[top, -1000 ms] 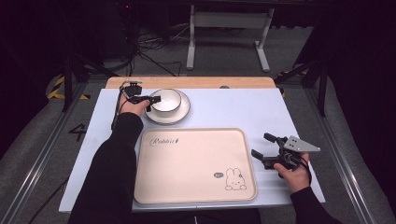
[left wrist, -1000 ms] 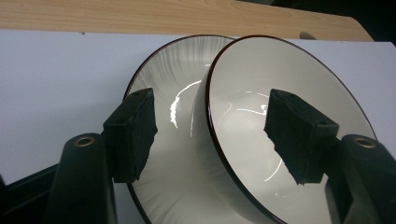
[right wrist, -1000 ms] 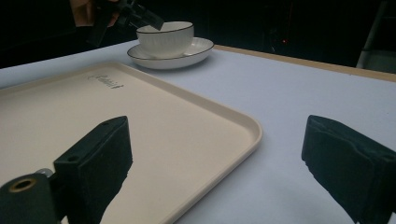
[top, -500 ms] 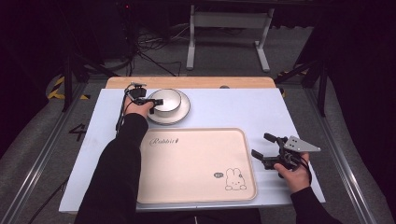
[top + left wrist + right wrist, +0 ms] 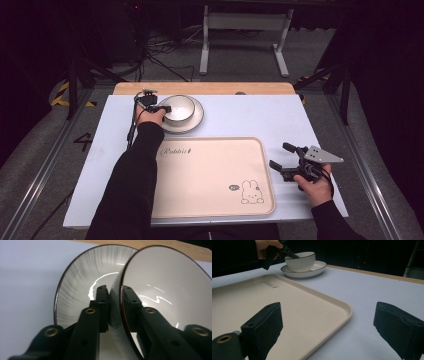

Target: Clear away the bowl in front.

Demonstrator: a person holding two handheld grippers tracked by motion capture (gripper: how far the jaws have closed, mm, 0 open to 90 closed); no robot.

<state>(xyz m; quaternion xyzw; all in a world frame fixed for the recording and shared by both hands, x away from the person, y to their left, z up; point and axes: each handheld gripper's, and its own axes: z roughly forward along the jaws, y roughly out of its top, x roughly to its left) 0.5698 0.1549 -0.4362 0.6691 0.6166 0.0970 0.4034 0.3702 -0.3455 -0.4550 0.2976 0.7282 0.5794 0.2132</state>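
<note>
Left tongs (image 5: 115, 293) just closed in on the bowl (image 5: 177, 109) rim since a second ago; right side hasn't budged.

Left jaws now clamp the bowl wall, one inside, one outside. Bowl sits on its saucer (image 5: 192, 123) at the far left of the counter (image 5: 260, 115), just beyond the beige tray (image 5: 210, 175). Right tongs (image 5: 285, 157) rest spread wide, gripping nothing, beside the tray's right edge. Tray print: cursive word near the top left, looks like "Rabbit" but too small to be sure, and a rabbit drawing (image 5: 252, 191) at the lower right.
</note>
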